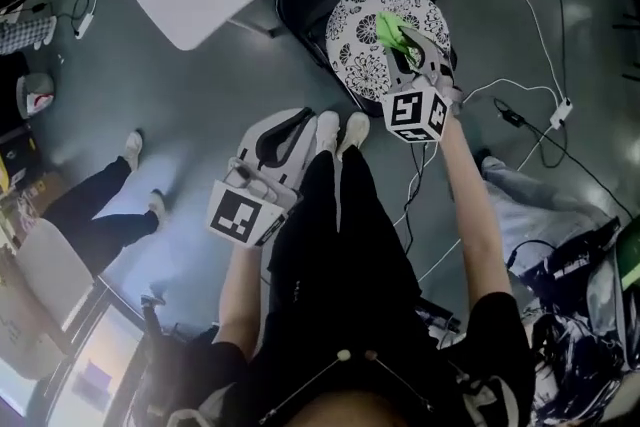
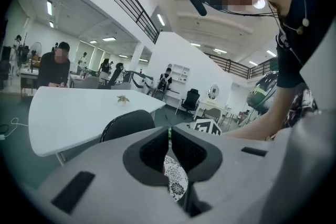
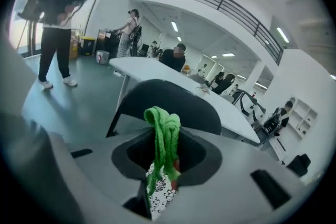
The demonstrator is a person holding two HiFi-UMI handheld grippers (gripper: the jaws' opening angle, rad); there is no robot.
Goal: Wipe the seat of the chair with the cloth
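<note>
We hold the green cloth (image 3: 165, 126) clamped in the right gripper (image 1: 408, 45) over the patterned seat (image 1: 355, 50). The left gripper (image 2: 170, 150) is closed, empty and well apart. Only a bunched fold is pinched: wiping drag may pull it free, or the jaw tips may scrape the seat.

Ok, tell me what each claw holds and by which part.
Right claw pinches the cloth at its bunched middle, with a fold sticking out past the jaws and the ends hanging toward the seat. Left claw is shut and empty.
</note>
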